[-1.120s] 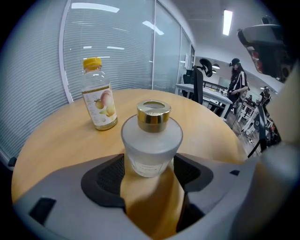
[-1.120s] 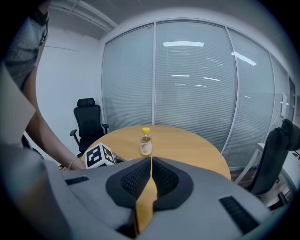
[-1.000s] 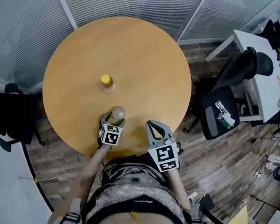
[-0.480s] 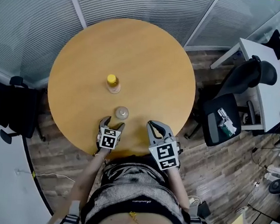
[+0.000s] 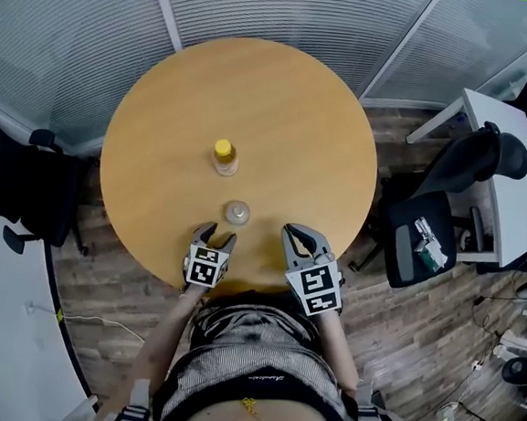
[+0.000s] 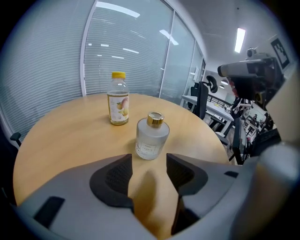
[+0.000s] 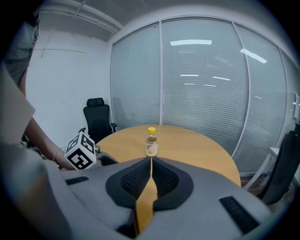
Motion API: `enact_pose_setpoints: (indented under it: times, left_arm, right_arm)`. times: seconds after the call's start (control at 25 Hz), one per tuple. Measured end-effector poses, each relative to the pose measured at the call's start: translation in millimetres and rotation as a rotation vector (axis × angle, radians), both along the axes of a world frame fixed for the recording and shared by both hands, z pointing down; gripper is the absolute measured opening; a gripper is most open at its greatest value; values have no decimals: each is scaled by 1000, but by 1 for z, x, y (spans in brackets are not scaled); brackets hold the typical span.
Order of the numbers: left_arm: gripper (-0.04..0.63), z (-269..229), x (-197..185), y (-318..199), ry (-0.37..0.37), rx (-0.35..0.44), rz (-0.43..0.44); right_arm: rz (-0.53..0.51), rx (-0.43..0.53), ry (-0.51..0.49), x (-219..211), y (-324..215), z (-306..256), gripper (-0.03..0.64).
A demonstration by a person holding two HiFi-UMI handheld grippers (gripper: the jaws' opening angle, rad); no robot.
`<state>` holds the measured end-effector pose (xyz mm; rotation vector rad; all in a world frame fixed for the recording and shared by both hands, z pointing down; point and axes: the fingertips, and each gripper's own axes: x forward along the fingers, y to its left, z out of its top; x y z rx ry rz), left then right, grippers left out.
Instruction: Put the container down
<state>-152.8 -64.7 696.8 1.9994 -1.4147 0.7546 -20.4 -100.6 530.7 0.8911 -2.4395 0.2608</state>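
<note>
A frosted glass container [image 5: 237, 213] with a gold cap stands upright on the round wooden table [image 5: 282, 106], free of both grippers. In the left gripper view the container [image 6: 152, 136] sits just beyond the jaws. My left gripper [image 5: 217, 236] is open near the table's front edge; its jaws have just been closing and nothing is between them [image 6: 149, 164]. A clear bottle [image 5: 223, 156] with a yellow cap stands farther back. My right gripper [image 5: 300, 237] hovers to the right, its pads touching [image 7: 151, 161] and empty, pointing at the bottle [image 7: 151, 142].
Glass walls with blinds curve behind the table. A black office chair [image 5: 27, 193] stands at the left, another [image 5: 426, 233] at the right beside a white desk [image 5: 514, 172]. The person's body is close against the table's front edge.
The left gripper, which had the container between its jaws a second ago, has drawn back toward the person. The container now stands alone on the table. The right gripper has hardly moved.
</note>
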Motion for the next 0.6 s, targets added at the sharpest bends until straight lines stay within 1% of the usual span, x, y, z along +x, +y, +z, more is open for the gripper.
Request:
enact_pose_setpoints:
  times: [0.08,0.16,0.28,0.32,0.44,0.6]
  left_arm:
    - [196,-10,-1,2,18,29,-18]
    - [159,-20,-1,2,40,57,-33]
    - [64,-38,0,0,76,97,-51]
    - [44,-45,2,-1,90,111,-54]
    - [23,-66,9,-5,118,154,-40]
    - [21,-93,22,-9,153,200,-5]
  right_arm:
    - [-23,-5,-22,-5,1,0,21]
    - [-40,-12,-30,-9,3,3,22]
    - [-67,-12,-34,-14,3,8,23]
    - [-77,-10,-41,-16,3,8,21]
    - [-103,-19,-61,-21,5,7,21]
    - [-131,-30,-97,-29,8,3,21]
